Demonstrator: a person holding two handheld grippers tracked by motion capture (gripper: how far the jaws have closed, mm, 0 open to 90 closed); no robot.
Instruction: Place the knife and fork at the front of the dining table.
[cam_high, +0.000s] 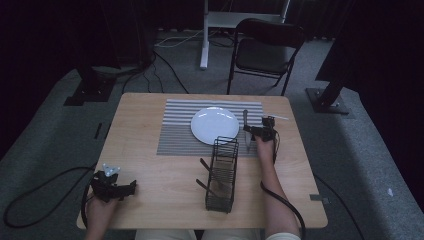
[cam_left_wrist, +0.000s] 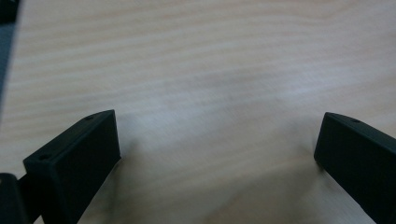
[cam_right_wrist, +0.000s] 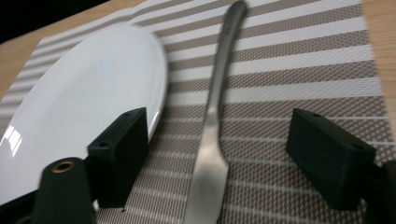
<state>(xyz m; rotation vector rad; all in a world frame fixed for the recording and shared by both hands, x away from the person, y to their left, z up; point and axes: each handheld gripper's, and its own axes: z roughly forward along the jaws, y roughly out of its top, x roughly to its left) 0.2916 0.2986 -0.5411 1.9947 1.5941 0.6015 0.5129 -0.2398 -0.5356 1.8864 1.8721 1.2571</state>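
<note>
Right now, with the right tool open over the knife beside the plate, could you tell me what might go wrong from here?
1. The knife lies between the right tool's open jaws on the striped placemat; pulling back low could nudge it askew.
2. The white plate sits close beside one jaw, so a sideways drift might bump it.
3. The wire rack stands near the right forearm and could be clipped on retreat.

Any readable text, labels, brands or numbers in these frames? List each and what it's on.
None readable.
The knife handle bears a faint stamped mark near its far end, too blurred to read.
The plate, placemat, wire rack and table show no lettering.
</note>
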